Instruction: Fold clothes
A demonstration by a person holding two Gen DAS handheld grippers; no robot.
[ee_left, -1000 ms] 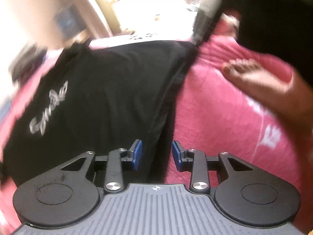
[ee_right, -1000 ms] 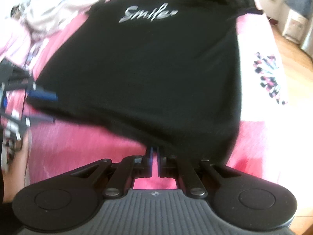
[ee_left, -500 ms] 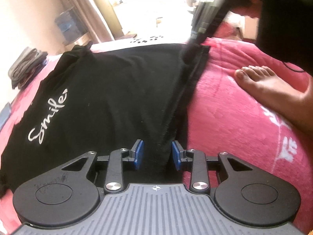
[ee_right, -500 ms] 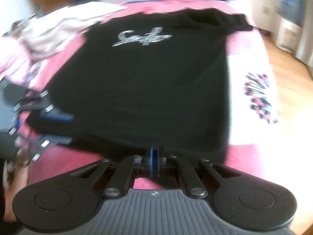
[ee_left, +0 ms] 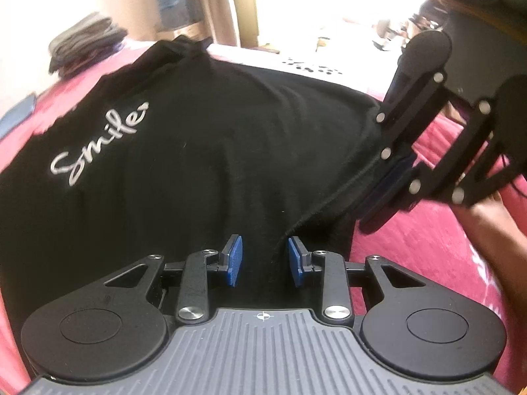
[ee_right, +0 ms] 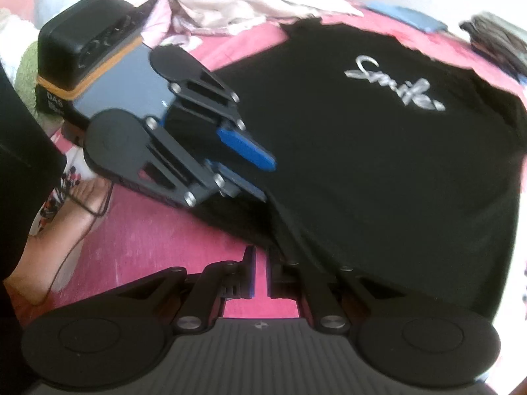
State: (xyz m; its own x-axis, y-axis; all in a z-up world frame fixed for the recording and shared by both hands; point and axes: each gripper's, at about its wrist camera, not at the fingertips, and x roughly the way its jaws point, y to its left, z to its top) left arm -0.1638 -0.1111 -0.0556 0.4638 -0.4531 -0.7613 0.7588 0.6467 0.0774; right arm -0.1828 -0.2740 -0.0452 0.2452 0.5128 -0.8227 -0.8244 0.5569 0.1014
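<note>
The black shirt lies spread out on the pink blanket, with its silver writing facing up; no fold shows in it, so the sides and the sleeves are all left to fold; only its bottom edge is lifted and bunched a little between the two tools; the left gripper sits over that edge with its blue pads wide apart and holds nothing; the right gripper is at the same edge with a small gap between its pads, and pink blanket shows through the gap; half a second ago those pads were pressed tight together; the two grippers were also far apart then, and now they are close; a bare foot rests on the blanket nearby.
</note>
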